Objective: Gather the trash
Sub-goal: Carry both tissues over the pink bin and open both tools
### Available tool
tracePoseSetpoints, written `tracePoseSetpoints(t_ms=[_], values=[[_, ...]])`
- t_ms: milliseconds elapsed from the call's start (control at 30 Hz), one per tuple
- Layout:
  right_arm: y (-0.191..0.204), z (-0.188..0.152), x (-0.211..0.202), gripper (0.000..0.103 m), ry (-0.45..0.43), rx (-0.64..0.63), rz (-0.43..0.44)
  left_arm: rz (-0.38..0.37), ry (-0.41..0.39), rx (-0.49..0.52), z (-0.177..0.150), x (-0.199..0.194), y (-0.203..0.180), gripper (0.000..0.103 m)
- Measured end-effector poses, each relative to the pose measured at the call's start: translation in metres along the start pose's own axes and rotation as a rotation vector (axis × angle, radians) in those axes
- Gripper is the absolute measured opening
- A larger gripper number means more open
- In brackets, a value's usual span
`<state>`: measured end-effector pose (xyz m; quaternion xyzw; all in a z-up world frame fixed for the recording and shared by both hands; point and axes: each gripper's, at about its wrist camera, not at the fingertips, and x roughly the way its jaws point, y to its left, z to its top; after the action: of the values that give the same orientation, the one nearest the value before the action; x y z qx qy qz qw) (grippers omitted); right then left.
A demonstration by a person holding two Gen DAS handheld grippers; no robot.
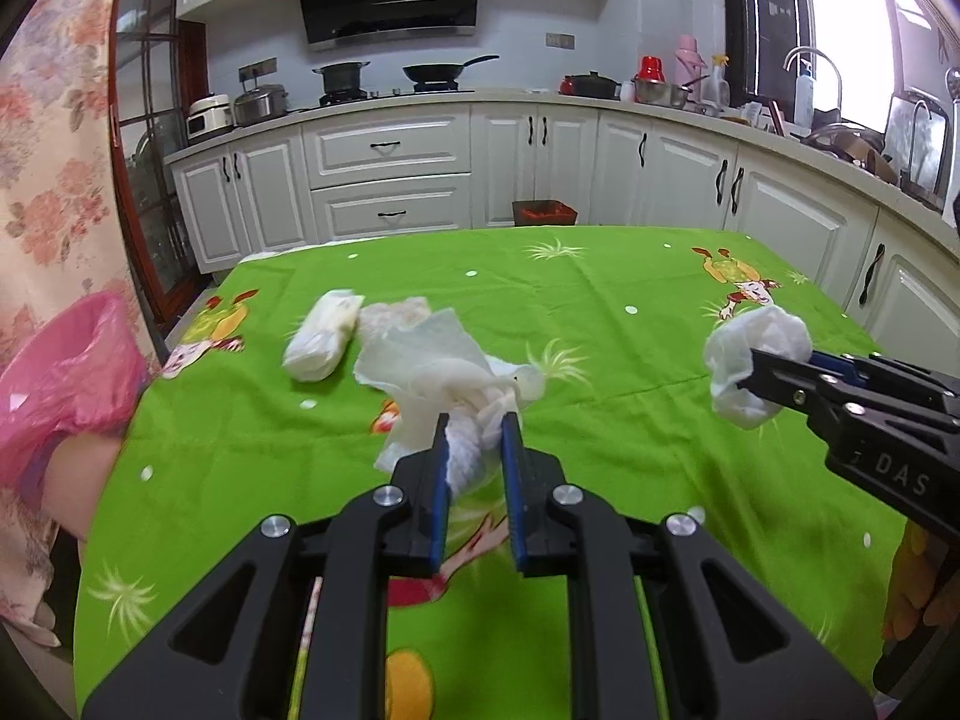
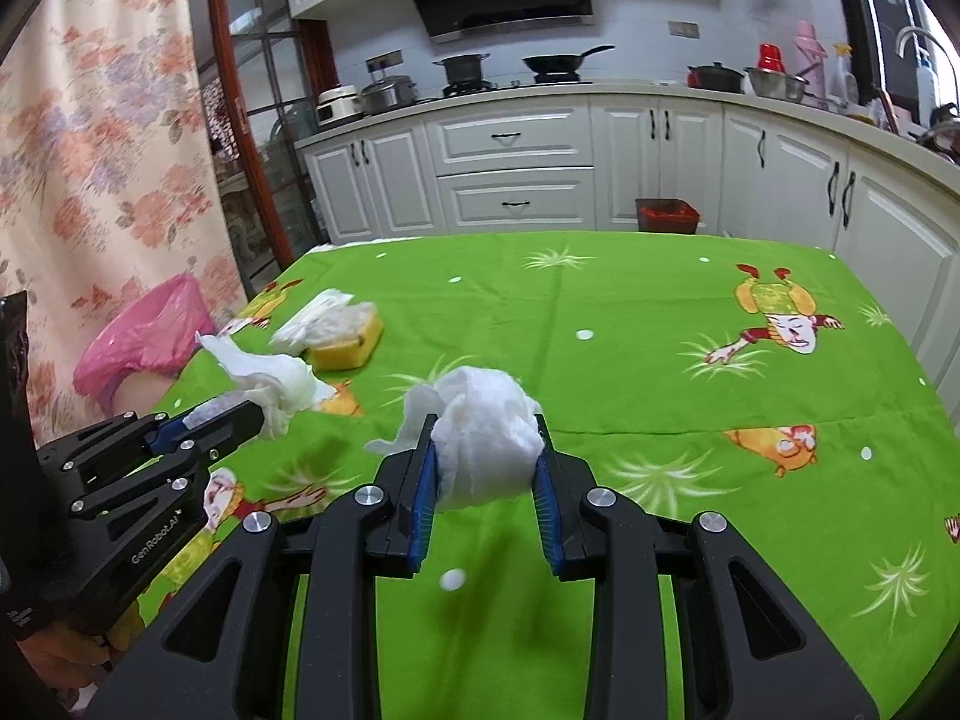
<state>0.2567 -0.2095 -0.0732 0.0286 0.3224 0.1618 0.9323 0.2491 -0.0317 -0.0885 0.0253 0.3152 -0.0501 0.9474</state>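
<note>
My left gripper (image 1: 475,429) is shut on a crumpled white paper towel (image 1: 444,360), held above the green tablecloth; the right wrist view shows that gripper (image 2: 264,417) at the left with the same towel (image 2: 270,381). My right gripper (image 2: 485,435) is shut on a balled white tissue (image 2: 486,444), also off the table; in the left wrist view it (image 1: 750,372) grips that ball (image 1: 756,354) at the right. A pack of tissues (image 1: 324,336) lies on the far left of the table, a yellow sponge (image 2: 351,345) under it. A pink-lined bin (image 1: 60,372) stands beside the table's left edge.
The table carries a green cartoon tablecloth (image 2: 660,372). A floral curtain (image 2: 108,138) hangs behind the pink-lined bin (image 2: 150,336). White kitchen cabinets (image 1: 390,180) and a small dark bin with a red liner (image 1: 545,213) stand beyond the far edge.
</note>
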Motion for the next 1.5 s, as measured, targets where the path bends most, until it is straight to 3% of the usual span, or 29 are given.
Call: tracePoseSetpoints(t_ms=[600,933,1167,1500], values=[[0.104,-0.011,0.013,0.029,0.054,-0.201,0.112,0.074,-0.051,-0.138,-0.039,-0.068,0.087,0.015],[0.168,0.001,0.028,0.029,0.06,-0.301,0.221,0.165,-0.087,-0.188,-0.048,-0.096,0.143,0.015],[0.215,0.026,0.049,0.029,0.052,-0.358,0.311,0.25,-0.124,-0.231,-0.038,-0.117,0.192,0.015],[0.28,0.074,0.087,0.029,0.027,-0.407,0.437,0.331,-0.178,-0.264,0.005,-0.123,0.266,0.015]])
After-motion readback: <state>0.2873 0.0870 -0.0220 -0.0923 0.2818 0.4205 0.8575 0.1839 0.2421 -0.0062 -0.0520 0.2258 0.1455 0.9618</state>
